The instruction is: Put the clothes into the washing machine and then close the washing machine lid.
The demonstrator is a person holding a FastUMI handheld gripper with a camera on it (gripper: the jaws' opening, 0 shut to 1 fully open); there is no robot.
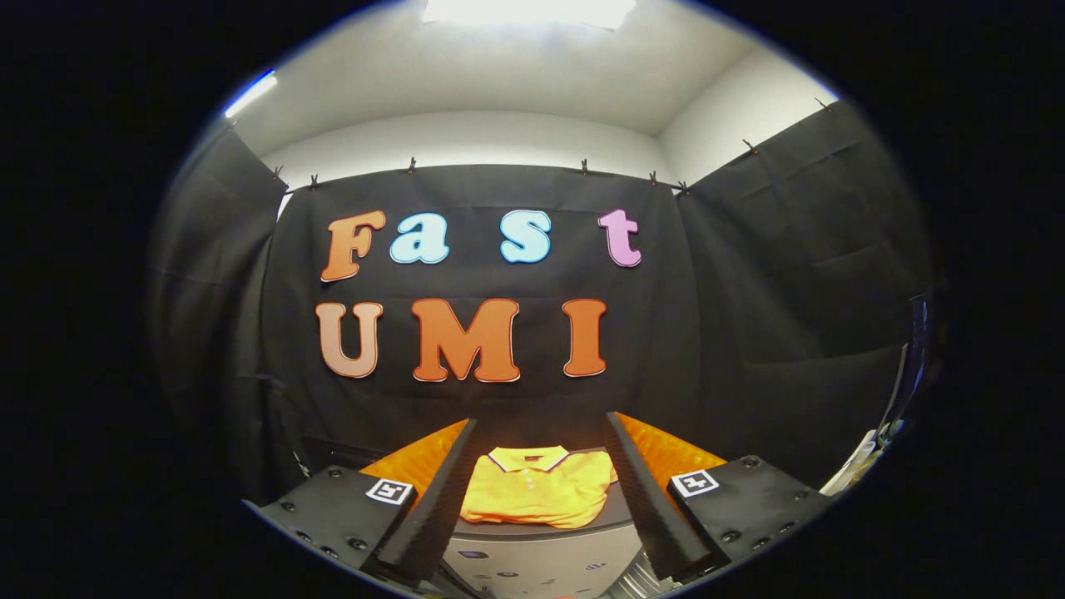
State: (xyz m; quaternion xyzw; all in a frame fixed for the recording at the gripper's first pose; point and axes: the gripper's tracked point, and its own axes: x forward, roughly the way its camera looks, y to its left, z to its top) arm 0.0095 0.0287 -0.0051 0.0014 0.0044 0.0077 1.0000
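Yellow polo shirt (537, 497) lies folded on the washing machine (541, 556), beyond the gripper's (539, 433) spread-apart, empty fingers.

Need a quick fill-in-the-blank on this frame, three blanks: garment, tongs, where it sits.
1. The folded polo shirt is ____ in colour.
2. The tongs are ____, with neither finger touching the shirt.
3. The shirt lies on the dark top of the machine, seen ____ the two fingers.

Missing words: yellow; open; between
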